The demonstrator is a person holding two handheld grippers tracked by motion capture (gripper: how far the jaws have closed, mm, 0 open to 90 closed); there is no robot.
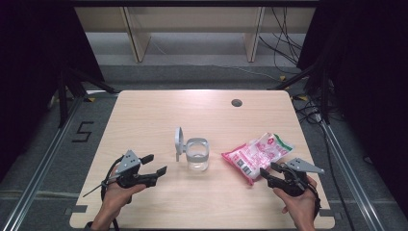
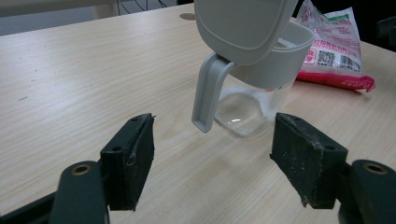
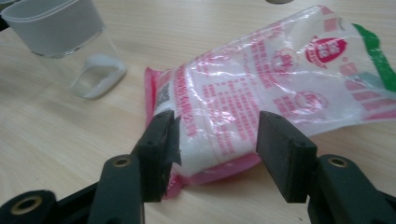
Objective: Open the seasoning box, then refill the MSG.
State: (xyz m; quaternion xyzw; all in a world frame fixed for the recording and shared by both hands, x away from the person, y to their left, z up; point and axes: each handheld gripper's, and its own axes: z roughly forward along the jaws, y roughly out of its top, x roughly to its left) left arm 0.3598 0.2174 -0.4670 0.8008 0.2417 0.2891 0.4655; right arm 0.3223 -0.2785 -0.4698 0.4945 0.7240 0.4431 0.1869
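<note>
High view first: I'm looking at the light wooden table (image 1: 144, 115) with the pink-and-white plastic packet (image 1: 257, 153) lying at about four o'clock from the table's middle, its long axis running from seven o'clock up toward one o'clock. The right gripper (image 1: 268, 169) is sitting at the packet's near, lower end, and it's plainly the nearer hand. The clear canister (image 1: 197, 155) with its grey flip lid (image 1: 178, 140) standing open is at the centre, and the left gripper (image 1: 155, 163) is hanging off at its eight o'clock, apart from it.

Left gripper view: I'm seeing the jaws spread wide with bare tabletop between them, gripping nothing. The canister is ahead at one o'clock, handle (image 2: 208, 92) pointing toward me, packet beyond it.

Right gripper view: the jaws are released and standing either side of the packet's (image 3: 280, 79) near pink-sealed end; the left pad is just about brushing the film, the right pad clear of it, so nothing is clamped. The packet is stretching away toward one o'clock. I'm judging the next squeeze depends on that end staying centred between the pads.
</note>
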